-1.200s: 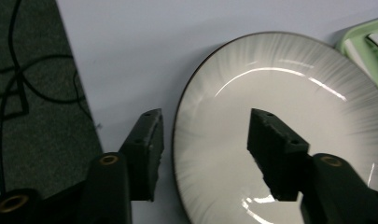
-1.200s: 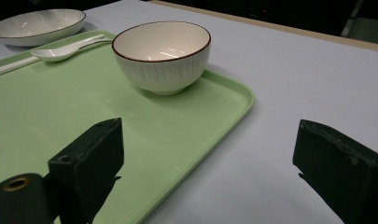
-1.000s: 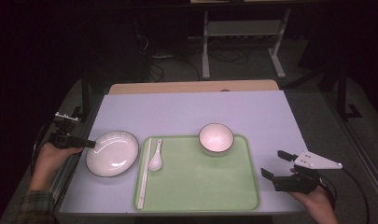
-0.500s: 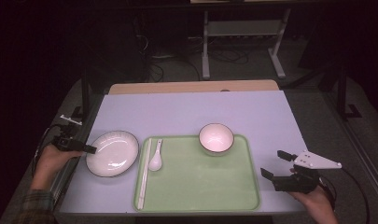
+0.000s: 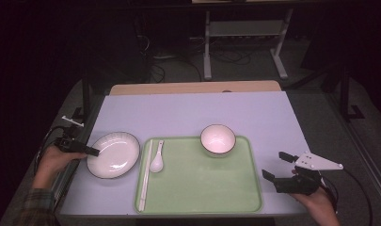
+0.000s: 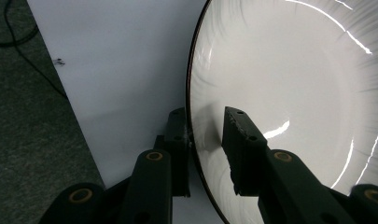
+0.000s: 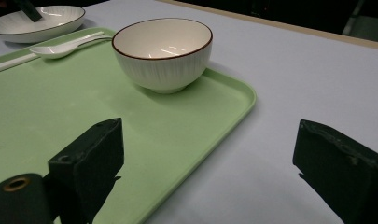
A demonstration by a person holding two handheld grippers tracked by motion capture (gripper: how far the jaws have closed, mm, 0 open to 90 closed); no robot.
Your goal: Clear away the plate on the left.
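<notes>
At the left edge of the pale lilac table (image 5: 188, 113), we have our left gripper (image 5: 91, 152) over the near-left rim of the shallow white ceramic plate with a thin dark edge (image 5: 114, 154), which rests flat on the table just beside the green tray and not on it. Its jaws have just been closing: a second ago they stood wider at the plate's side, and now, in the left gripper view, one jaw sits outside the rim and the other inside on the glazed slope, the rim (image 6: 192, 135) pinched between them, so we read this as a grasp on the plate. We judge that the hold is made and that the lift toward the tray is the step ahead; the plate has not shifted from its place. Being round, the plate has no long axis of its own; it lies level, hollow side up, and the gripper reaches it from the left along the table. Moving right, the pale green rectangular plastic tray (image 5: 202, 188) carries a pair of light chopsticks (image 5: 145, 174) along its left edge, their length running from near to far, and a white ceramic soup spoon (image 5: 156, 160) just beside them, handle pointing away from us. Farther right, the small white ribbed bowl with a dark rim (image 5: 218, 139) stands upright at the tray's far edge. At the right edge, our right gripper (image 5: 278, 168) hovers near the tray's near-right corner, jaws spread wide and empty.
</notes>
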